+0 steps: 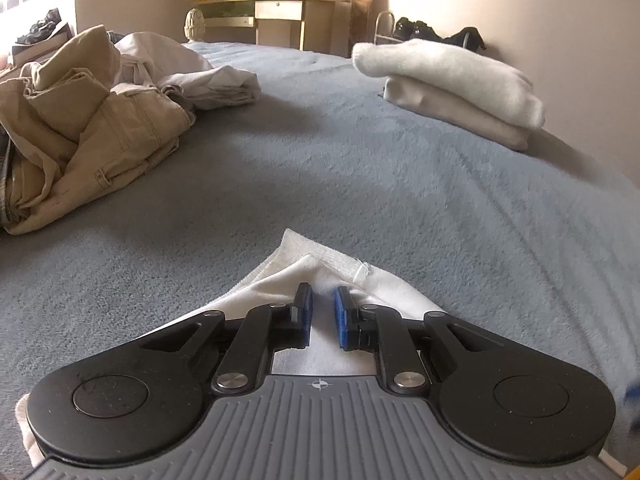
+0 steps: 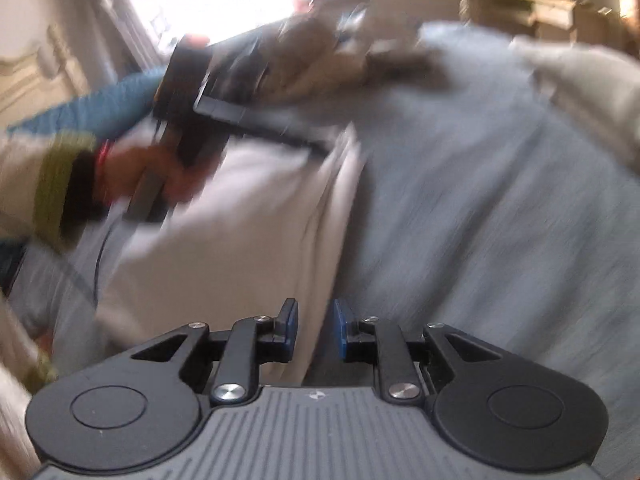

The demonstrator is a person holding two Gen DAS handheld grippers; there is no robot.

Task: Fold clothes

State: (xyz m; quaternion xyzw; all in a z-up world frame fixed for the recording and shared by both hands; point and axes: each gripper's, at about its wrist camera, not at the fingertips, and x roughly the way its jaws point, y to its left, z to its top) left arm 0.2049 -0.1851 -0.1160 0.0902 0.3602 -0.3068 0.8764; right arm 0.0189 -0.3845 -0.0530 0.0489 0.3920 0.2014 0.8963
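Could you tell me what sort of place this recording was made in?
Most likely a bedroom in a home. The work surface is a bed with a grey-blue blanket, strewn with clothes: crumpled khaki trousers and a folded white stack. A wooden desk stands against the far wall.

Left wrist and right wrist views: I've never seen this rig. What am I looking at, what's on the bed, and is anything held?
There is no robot. A person holds a two-finger gripper in each hand, each with a camera looking along its jaws. The left wrist view shows the left gripper over a white cloth on a blue-grey blanket, with crumpled tan trousers at left and a folded white stack at right. The blurred right wrist view shows the right gripper at the cloth's edge, and beyond it the person's hand holding the other tool. Both jaws stand narrow with cloth in the gap. I cannot tell whether they pinch it.
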